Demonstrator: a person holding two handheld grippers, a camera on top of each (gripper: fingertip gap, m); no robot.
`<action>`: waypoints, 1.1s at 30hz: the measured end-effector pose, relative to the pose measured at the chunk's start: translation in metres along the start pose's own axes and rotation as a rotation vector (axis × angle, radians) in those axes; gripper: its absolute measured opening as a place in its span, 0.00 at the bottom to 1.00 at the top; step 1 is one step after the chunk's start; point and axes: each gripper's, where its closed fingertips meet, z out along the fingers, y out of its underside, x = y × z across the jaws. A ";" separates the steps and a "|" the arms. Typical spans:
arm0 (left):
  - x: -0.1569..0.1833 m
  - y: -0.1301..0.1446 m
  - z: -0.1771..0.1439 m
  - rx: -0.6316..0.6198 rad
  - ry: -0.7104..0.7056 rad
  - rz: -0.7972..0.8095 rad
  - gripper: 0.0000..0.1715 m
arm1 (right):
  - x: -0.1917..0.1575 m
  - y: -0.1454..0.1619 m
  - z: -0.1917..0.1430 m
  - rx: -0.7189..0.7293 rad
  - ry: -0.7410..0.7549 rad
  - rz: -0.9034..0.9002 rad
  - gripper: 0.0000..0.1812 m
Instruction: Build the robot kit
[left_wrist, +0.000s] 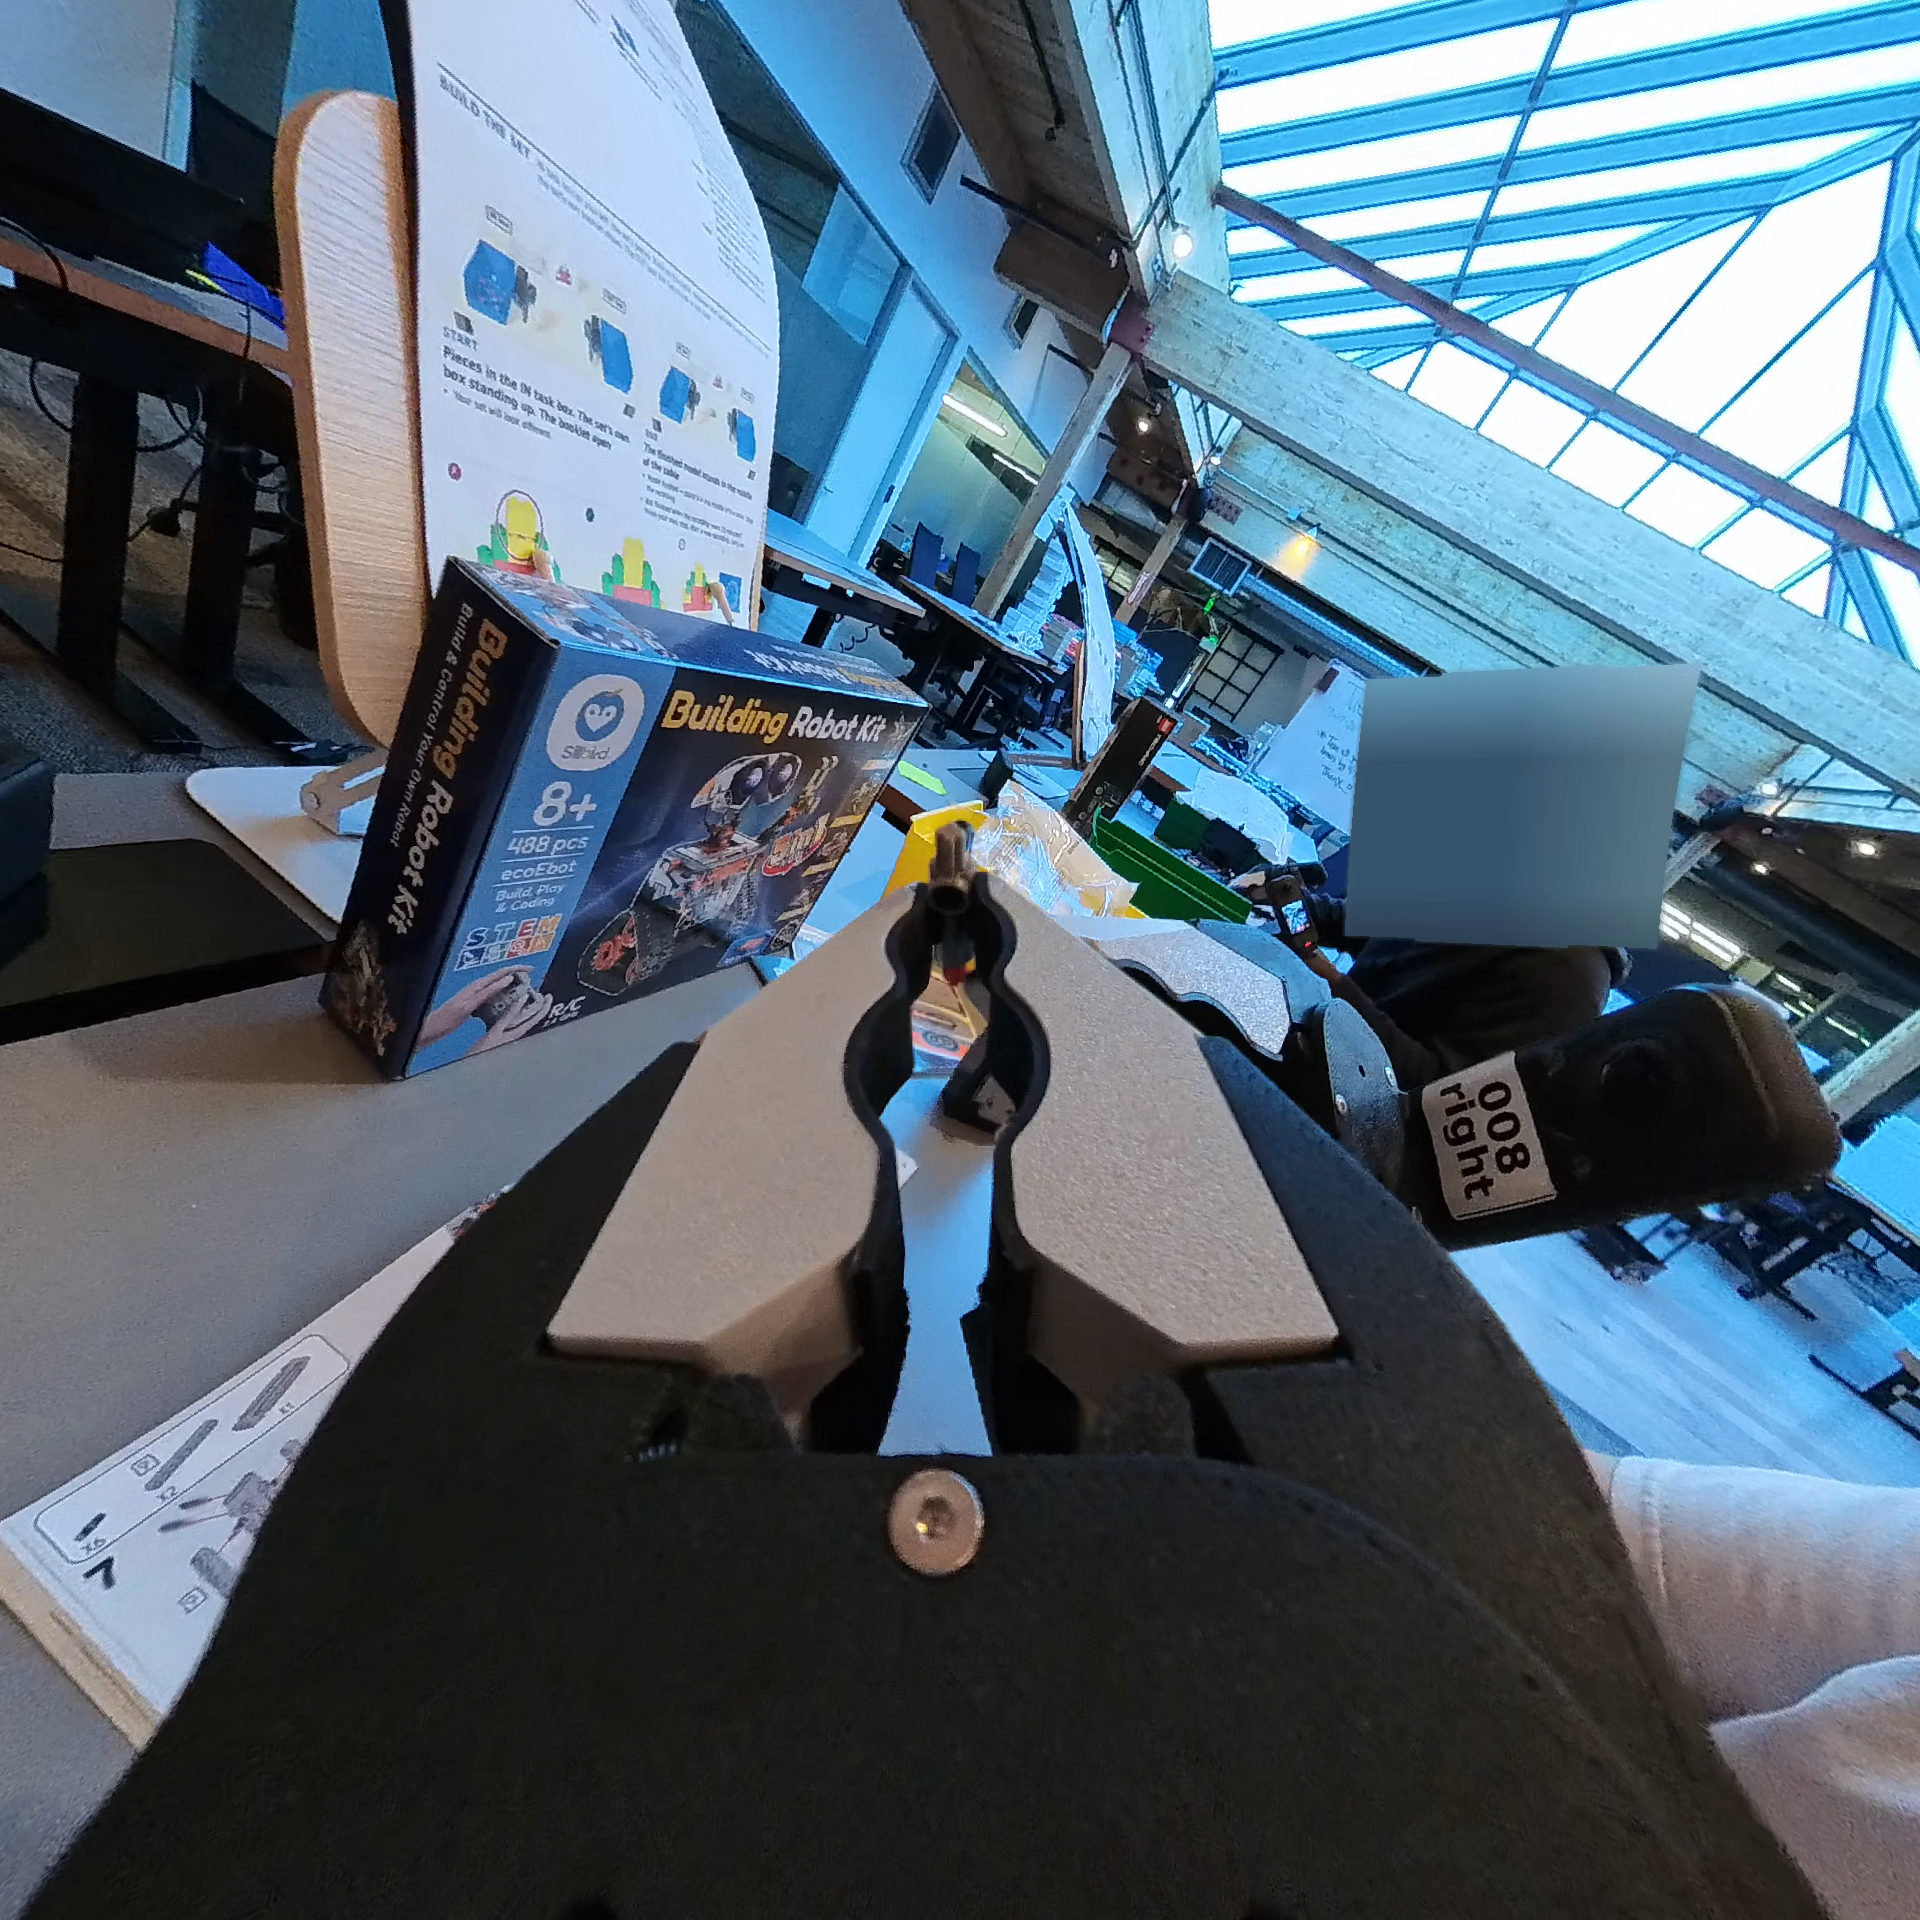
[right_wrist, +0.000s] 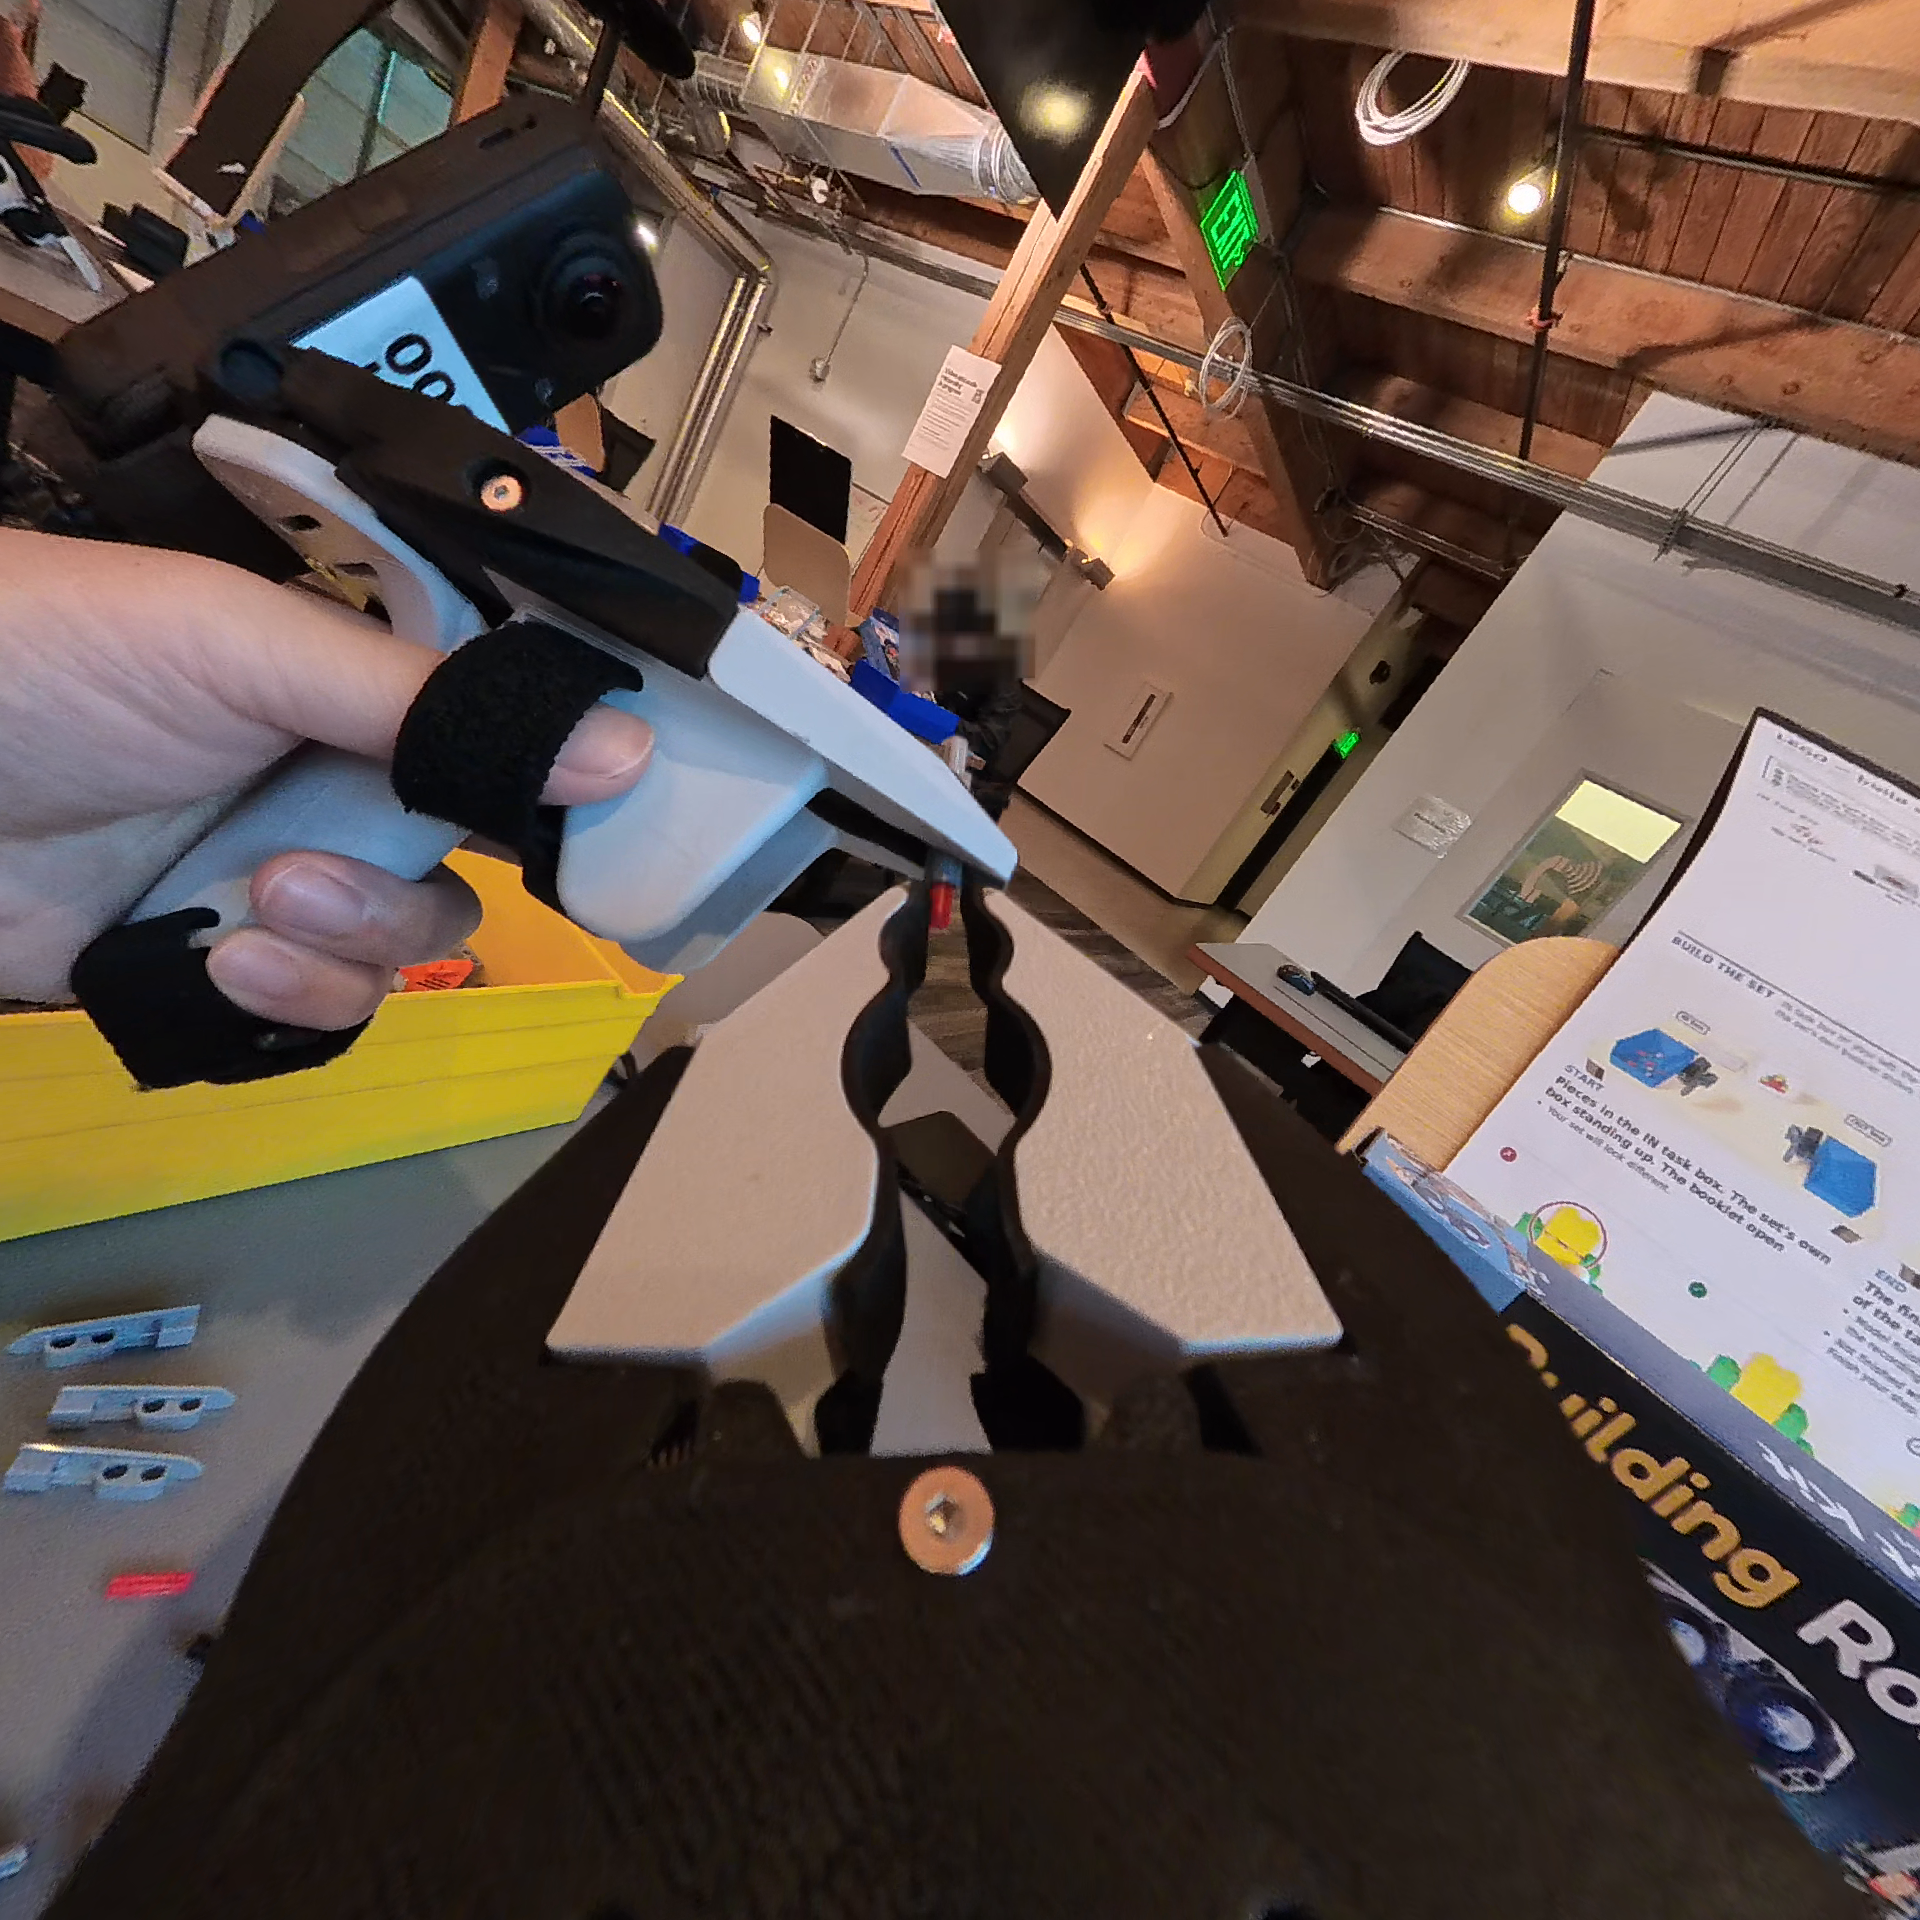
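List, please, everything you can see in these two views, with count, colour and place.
Kit box: one, dark blue, standing on the table left of the left gripper.
Instruction board: one, white, upright on a wooden stand behind the box.
Booklet: one, white, flat on the table at lower left.
Bin: one, yellow, on the table behind the hand.
Flat pieces: three, grey, in a column on the table.
Small piece: one, red, below them.
Table: one, grey.
Pin: one, dark, pinched at the left gripper's tips.
Peg: one, red, pinched at the right gripper's tips.
Left gripper: shut.
Right gripper: shut.
Hand: one, holding the left gripper.
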 end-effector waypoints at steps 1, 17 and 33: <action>0.000 -0.001 -0.001 0.007 -0.002 0.000 0.02 | -0.001 0.001 0.000 -0.004 -0.005 0.008 0.04; 0.031 -0.010 0.002 0.065 0.173 0.032 0.14 | 0.002 -0.011 -0.006 0.101 -0.151 0.339 0.02; 0.106 -0.007 -0.019 0.061 0.566 0.230 0.09 | 0.001 -0.072 -0.057 0.578 -0.826 1.019 0.01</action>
